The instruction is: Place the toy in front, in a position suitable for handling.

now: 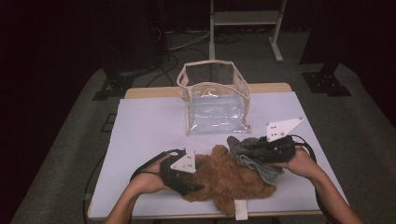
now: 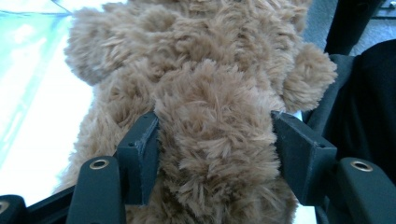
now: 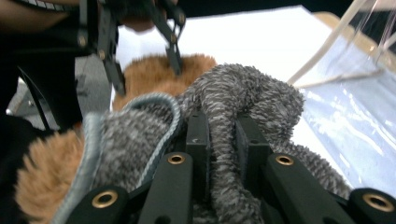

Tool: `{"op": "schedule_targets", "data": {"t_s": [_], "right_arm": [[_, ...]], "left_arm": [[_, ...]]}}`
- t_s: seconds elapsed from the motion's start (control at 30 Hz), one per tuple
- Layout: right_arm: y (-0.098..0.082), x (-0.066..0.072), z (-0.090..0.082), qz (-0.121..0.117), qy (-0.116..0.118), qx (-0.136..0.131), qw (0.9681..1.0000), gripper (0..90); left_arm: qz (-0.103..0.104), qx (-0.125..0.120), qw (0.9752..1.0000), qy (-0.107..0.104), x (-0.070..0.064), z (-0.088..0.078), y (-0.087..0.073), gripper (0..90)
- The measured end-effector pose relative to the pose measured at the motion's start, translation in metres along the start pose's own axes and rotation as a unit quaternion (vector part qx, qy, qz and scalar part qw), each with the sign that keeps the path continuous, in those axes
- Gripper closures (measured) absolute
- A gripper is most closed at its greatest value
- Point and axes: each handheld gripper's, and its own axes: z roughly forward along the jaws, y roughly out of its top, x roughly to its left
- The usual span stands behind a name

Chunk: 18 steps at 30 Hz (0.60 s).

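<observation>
The brown bear (image 1: 233, 179) is lying at the near edge of the desk (image 1: 149, 130), between the two hands. The left hand-held gripper (image 1: 192, 186) is squeezing the bear's fur from both sides. The right hand-held gripper (image 1: 245, 150) is pinching a fold of the grey cloth (image 1: 254, 163), which is touching the bear. The clear bag (image 1: 215, 100) is standing open near the far edge. The desk's left part is lying bare.
</observation>
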Motion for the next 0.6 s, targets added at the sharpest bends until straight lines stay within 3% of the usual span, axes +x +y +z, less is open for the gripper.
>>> {"op": "schedule_targets", "data": {"t_s": [0.1, 0.2, 0.3, 0.47, 0.6], "right_arm": [[-0.014, 0.001, -0.003, 0.014, -0.002, 0.008, 0.9999, 77.7], [-0.023, 0.002, -0.005, 0.022, -0.005, 0.016, 0.9996, 77.7], [-0.034, 0.003, -0.009, 0.029, -0.016, 0.032, 0.9990, 77.6], [-0.027, 0.008, -0.012, 0.020, -0.015, 0.013, 0.9996, 77.5], [-0.017, 0.016, -0.017, 0.009, -0.010, -0.006, 0.9999, 77.5]], "left_arm": [[-0.005, -0.020, 0.9997, 0.009, 0.001, -0.012, -0.004, 35.9], [-0.007, -0.023, 0.9996, 0.017, 0.002, -0.020, -0.009, 35.9], [-0.024, -0.012, 0.9994, 0.023, 0.004, -0.027, -0.023, 35.9], [-0.029, -0.011, 0.9994, 0.014, 0.003, -0.017, -0.026, 36.3], [-0.043, -0.006, 0.9988, 0.024, 0.006, -0.011, -0.020, 37.0]]}}
